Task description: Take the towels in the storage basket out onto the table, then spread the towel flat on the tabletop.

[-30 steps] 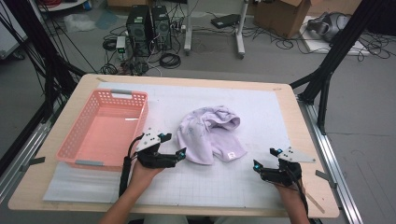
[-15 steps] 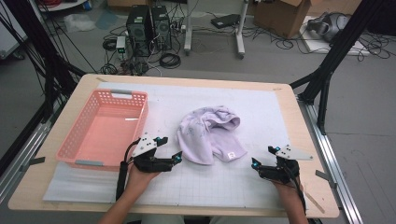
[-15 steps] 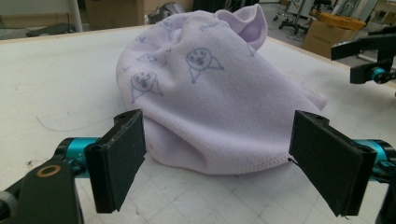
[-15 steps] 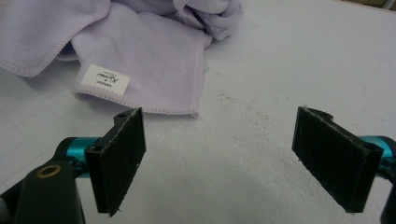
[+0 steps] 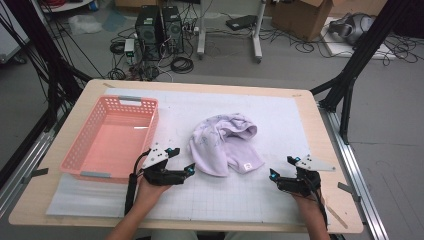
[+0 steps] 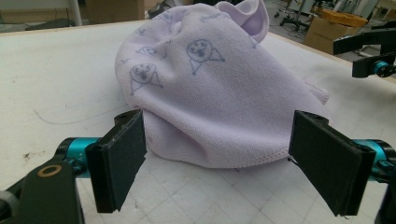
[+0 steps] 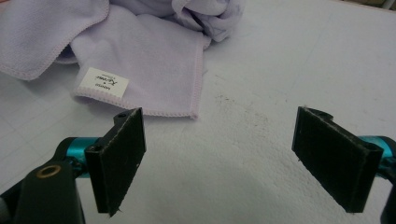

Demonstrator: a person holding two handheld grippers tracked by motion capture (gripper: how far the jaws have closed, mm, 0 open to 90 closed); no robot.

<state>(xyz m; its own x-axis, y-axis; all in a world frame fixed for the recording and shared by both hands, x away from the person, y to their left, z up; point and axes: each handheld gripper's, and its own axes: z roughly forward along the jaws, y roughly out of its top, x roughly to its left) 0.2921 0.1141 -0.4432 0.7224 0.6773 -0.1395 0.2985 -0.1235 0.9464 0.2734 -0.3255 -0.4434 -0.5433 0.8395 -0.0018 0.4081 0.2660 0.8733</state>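
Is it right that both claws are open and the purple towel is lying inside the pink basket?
Not quite. Both claws, left and right, are open, but the purple towel lies on the table mat beside the pink basket, not inside it, as the high view shows.

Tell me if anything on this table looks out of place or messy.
The lilac towel lies crumpled in a heap on the mat rather than flat or folded, one labelled corner spread out toward the right gripper. The pink basket beside it sits square. Both grippers, the left gripper included, stand open, apart from the towel.
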